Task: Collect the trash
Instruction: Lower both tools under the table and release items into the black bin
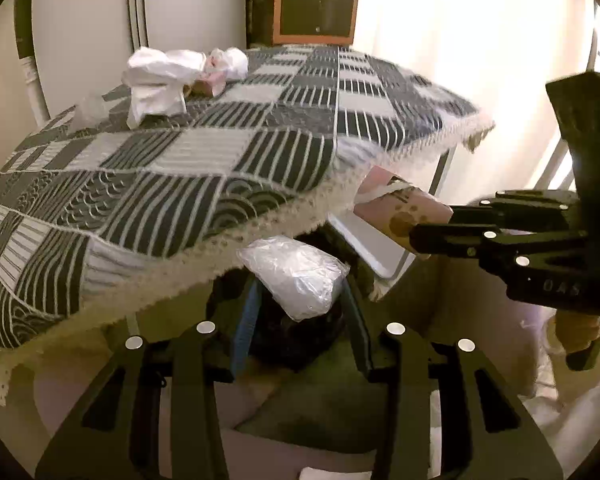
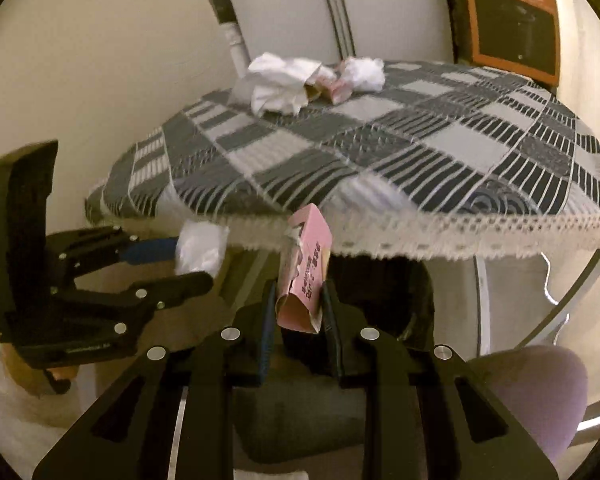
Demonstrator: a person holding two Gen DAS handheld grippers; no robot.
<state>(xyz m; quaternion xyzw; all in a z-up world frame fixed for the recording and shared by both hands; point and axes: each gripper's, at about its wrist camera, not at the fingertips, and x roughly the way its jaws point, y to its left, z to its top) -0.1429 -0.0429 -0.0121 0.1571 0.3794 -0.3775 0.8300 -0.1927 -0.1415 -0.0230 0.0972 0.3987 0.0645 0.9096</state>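
- The left wrist view looked forward and down past its own fingers at the near edge of the tablecloth (image 1: 188, 168), from close in.
- The right wrist view faced likewise.
- Both shared the cloth and orange box (image 1: 316, 0).

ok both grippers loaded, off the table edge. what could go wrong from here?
1. The left gripper pinches the plastic wad only at its lower part; most of it bulges out above, so it could slip free.
2. The right gripper holds the pink carton by its crushed bottom end, tilted; it could pivot out.
3. Both loads sit close under the tablecloth and its lace hem, which might snag.
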